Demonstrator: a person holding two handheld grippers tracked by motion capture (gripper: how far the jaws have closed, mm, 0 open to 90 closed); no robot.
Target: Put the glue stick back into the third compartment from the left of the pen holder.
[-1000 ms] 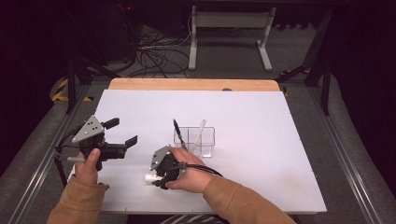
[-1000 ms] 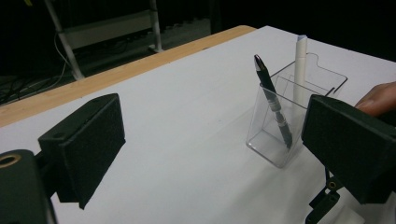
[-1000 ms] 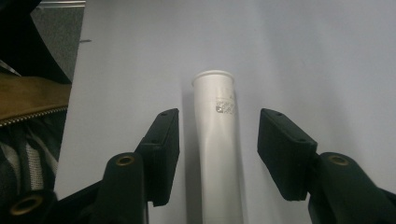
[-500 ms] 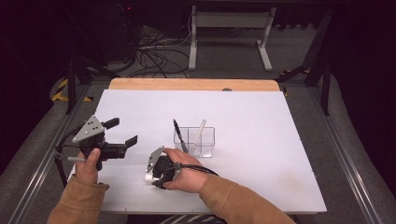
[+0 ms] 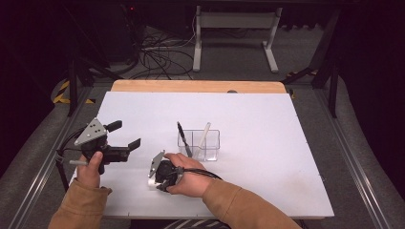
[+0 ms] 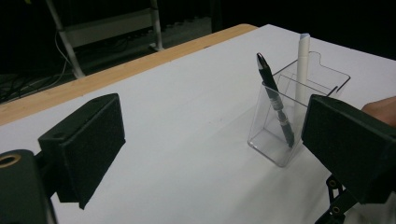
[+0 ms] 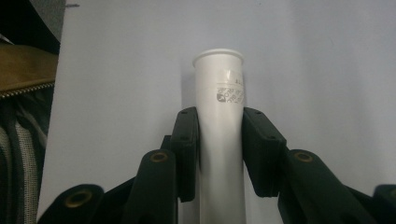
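A white plastic tube (image 7: 219,121) lies on the white table (image 5: 267,143), near its front edge. My right gripper (image 7: 219,151) points at the near-left, and its jaws have just been closing on the tube, with both pads now pressed against its sides. From above, the right gripper (image 5: 160,177) sits under the person's hand, with the tube's end (image 5: 152,184) showing beside it. My left gripper (image 5: 128,134) hovers at the left with its jaws wide apart and nothing between them. Beyond the left gripper (image 6: 215,144) stands a clear holder (image 6: 285,126).
The clear two-part holder (image 5: 205,143) stands mid-table with a black pen (image 5: 184,138) and a white pen (image 5: 203,136) leaning in it. A wooden strip (image 5: 196,86) edges the table's far side. Cables and a metal stand (image 5: 234,28) are on the floor beyond.
The right hand has shifted slightly left and toward the near edge with its gripper. The left hand and the holder have stayed put.
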